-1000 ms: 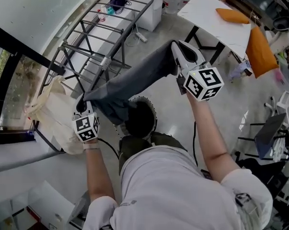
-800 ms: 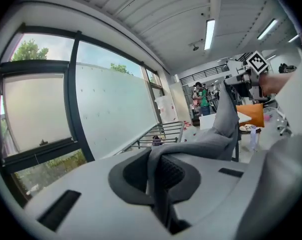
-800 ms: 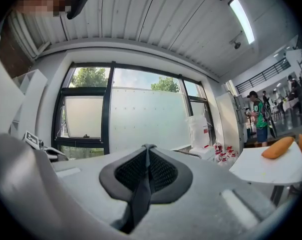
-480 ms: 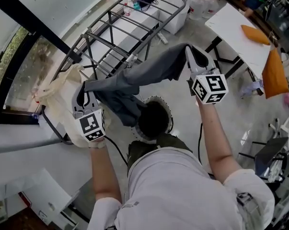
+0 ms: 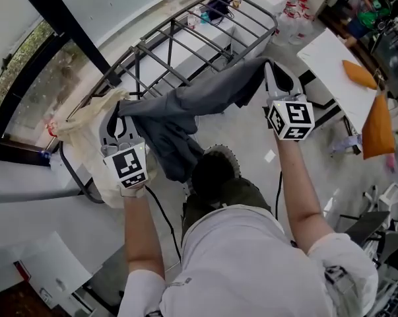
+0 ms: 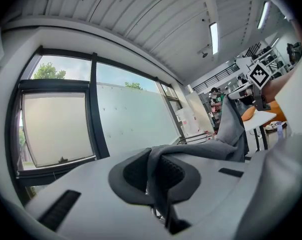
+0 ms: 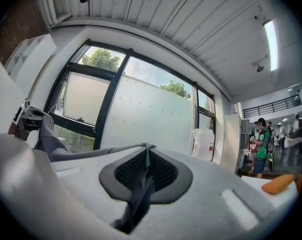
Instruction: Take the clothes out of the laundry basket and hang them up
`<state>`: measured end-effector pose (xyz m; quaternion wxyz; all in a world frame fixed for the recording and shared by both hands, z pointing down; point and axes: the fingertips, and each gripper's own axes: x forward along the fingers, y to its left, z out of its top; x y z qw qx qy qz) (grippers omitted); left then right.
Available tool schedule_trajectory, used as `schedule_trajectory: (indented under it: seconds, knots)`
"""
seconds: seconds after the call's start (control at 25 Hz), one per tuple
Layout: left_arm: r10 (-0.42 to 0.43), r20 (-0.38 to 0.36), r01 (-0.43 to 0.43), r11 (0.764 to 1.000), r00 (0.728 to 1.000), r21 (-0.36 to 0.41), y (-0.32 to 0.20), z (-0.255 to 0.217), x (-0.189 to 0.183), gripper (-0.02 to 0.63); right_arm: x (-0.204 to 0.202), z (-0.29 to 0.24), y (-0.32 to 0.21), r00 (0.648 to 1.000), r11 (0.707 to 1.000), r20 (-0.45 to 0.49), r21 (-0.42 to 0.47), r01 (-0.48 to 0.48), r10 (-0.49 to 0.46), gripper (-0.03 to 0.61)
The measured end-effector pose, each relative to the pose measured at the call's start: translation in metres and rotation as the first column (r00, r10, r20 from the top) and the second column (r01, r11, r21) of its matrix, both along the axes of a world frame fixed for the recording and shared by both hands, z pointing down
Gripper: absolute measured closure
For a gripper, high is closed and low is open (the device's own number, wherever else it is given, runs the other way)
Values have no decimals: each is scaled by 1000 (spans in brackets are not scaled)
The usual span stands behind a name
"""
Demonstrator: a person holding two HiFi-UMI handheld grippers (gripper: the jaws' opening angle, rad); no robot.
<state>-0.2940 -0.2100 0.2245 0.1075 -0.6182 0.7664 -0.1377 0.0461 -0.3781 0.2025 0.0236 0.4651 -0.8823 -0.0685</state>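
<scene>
A dark grey fabric garment [image 5: 205, 94] is held stretched near a grey metal drying rack [image 5: 143, 45], its ends pinched by the fingers of the left gripper [image 5: 118, 114] and the right gripper [image 5: 272, 71].

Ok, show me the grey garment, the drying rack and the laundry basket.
grey garment [image 5: 208, 92], head view, on the stretched span between the grippers.
drying rack [image 5: 271, 18], head view, on its far rounded corner rail.
laundry basket [image 5: 220, 150], head view, on its pale upper rim.

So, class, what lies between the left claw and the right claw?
A grey garment spans the gap, pinched at one end by the left claw and at the other by the right claw; the head view shows it.
</scene>
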Motion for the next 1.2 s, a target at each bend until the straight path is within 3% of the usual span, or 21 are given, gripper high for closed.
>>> schedule_trajectory:
  seconds: [0.44,0.84,1.2]
  knots:
    - [-119,93,118,993,988,22,-49,-42,-25,609,-42,-29,-98,996,996,28,52,77,-79,563]
    - [-320,154,323,946,935,10,-139,-76,-57,610,-90,-44,-249,968,970,70,59,235,-239,563]
    - [-341,218,343,939,914,29,-245,-123,-79,609,-106,-72,-344,955,963,129,80,259,-268,563]
